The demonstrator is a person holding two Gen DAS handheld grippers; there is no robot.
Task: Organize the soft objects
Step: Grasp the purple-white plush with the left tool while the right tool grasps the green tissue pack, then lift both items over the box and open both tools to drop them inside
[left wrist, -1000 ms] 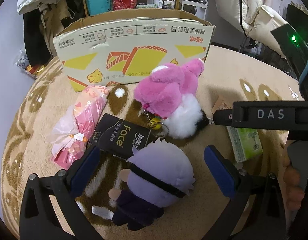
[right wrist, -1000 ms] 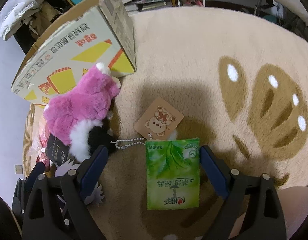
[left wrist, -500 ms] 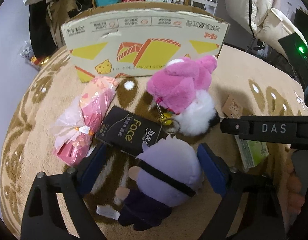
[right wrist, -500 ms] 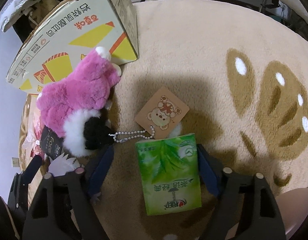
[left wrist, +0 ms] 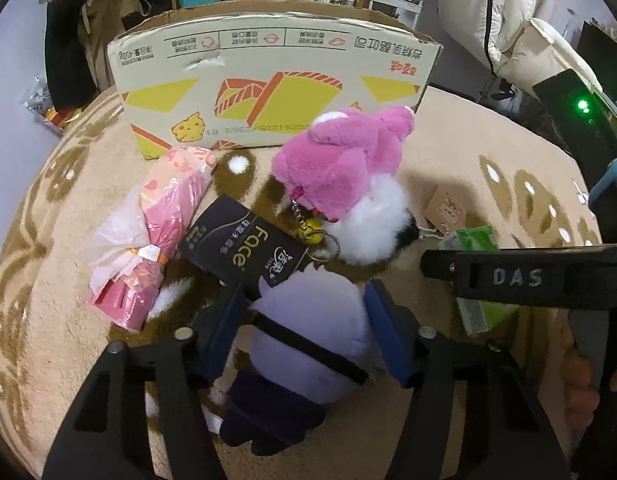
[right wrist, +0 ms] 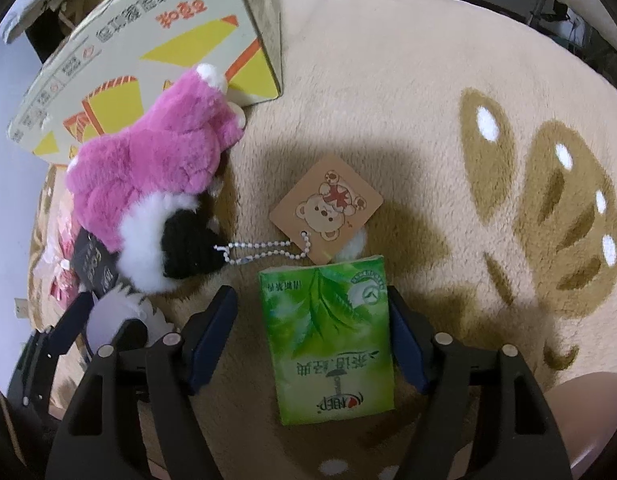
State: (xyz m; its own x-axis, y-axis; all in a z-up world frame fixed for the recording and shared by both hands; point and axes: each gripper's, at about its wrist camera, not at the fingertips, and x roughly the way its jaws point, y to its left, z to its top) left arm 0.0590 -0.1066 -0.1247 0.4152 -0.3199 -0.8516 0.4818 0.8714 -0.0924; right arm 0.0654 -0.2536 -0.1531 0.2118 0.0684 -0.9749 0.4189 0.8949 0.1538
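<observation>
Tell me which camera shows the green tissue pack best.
The right wrist view: the green tissue pack lies face up and whole between the closing pads of the right claw. In the left wrist view only slivers of the pack show, since the right claw's black body crosses in front of it.

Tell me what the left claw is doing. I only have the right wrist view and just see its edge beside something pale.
Observer: The left claw is closing on a lavender plush doll. Its pads touch both sides of the doll's head.
Operator: Does the pink plush carry anything besides the bead chain I can see?
Observer: Yes, a key ring with a yellow bell hangs from it and rests on the edge of the black tissue pack.
</observation>
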